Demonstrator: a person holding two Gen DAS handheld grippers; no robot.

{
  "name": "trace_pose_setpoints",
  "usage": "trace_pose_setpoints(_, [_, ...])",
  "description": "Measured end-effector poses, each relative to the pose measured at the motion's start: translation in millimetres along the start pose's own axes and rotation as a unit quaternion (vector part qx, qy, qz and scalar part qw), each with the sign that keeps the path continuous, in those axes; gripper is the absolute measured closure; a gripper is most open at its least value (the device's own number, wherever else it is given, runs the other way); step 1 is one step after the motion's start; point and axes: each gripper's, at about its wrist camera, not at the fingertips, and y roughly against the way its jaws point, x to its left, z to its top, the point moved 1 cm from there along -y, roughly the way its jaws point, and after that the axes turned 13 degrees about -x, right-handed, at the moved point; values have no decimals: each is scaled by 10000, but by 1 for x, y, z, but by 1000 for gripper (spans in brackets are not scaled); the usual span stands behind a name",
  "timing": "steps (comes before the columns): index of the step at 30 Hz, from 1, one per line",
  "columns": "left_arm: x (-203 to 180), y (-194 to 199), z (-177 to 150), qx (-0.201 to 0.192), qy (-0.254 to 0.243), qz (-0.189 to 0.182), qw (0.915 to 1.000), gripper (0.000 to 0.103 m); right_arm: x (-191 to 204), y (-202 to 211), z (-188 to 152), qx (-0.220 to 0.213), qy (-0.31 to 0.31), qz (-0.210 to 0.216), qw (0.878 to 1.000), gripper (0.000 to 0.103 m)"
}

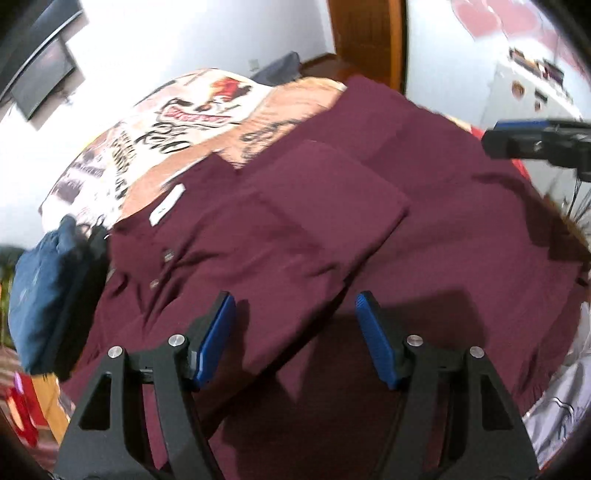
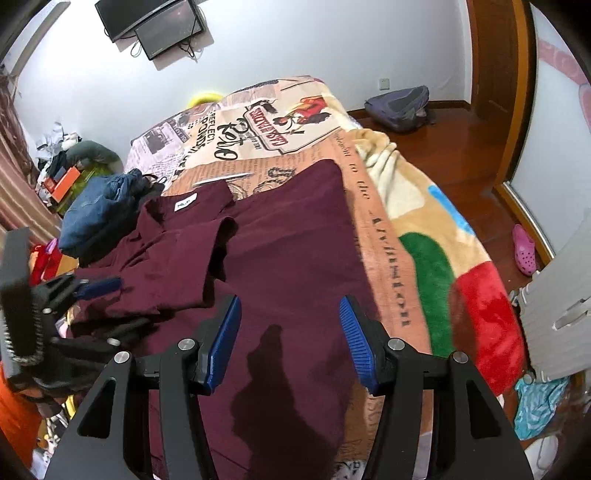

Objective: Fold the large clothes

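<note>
Both hand-held grippers, left (image 1: 295, 332) and right (image 2: 290, 338), hover wide open, empty, over the maroon shirt (image 2: 288, 243)

Pretty lived-in bedroom. The bed (image 2: 399, 229), with its newspaper-print cover (image 2: 258, 125), fills the middle. Beyond its far end there's a pale wall (image 2: 295, 44) with two dark screens (image 2: 151, 22) mounted up high. Right of the bed is a wood floor (image 2: 476, 155), with a grey backpack (image 2: 400, 105) near the wooden door frame (image 2: 498, 74) and a pink clog (image 2: 524, 249).
</note>
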Motion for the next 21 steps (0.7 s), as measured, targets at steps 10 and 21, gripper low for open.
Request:
trace_pose_setpoints(10, [23,6,19,-460,582,308,9968,94,-35,-31,-21,443,-571,63,9974,51])
trace_pose_setpoints(21, [156,128,1,-1648,2230,1030,9553,98,-34,-36,-12,381,-546,96,9977,51])
